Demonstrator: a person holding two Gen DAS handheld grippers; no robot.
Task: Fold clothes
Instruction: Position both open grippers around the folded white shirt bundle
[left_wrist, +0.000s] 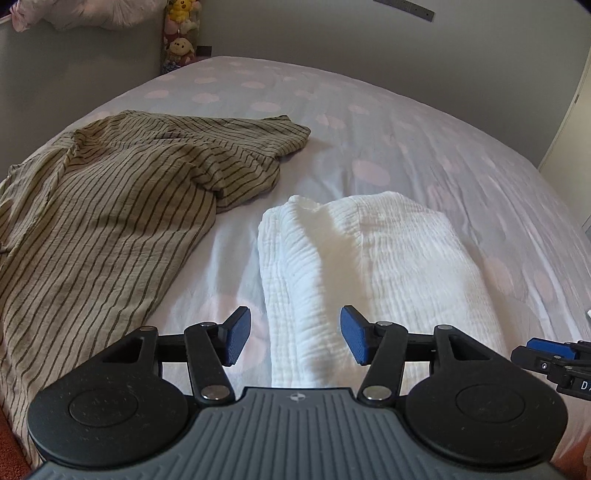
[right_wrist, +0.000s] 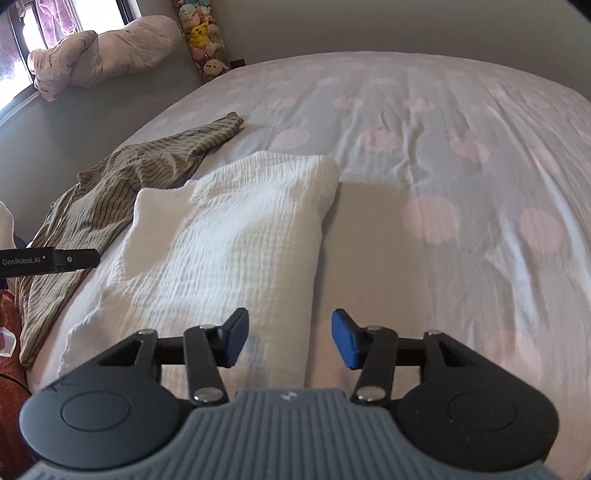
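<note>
- While I hover over the bed (left_wrist: 388, 122), left gripper (left_wrist: 295, 339) and right gripper (right_wrist: 290, 341) gape, holding nothing.
- Folded white garment (left_wrist: 362, 258) at 12 o'clock; striped shirt (left_wrist: 110, 206) rumpled at 10.

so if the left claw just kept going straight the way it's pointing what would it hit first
Most likely the folded white cloth on the bed: the open left claw points down at its near left edge. Exact depth is unclear, but nothing shows in between.

We see our left gripper (left_wrist: 295, 336) and right gripper (right_wrist: 288, 338) alike: black linkage arms with silver rivets, blue ribbed pads (left_wrist: 352, 338), round black discs at four and eight o'clock, grey ridged body.
</note>
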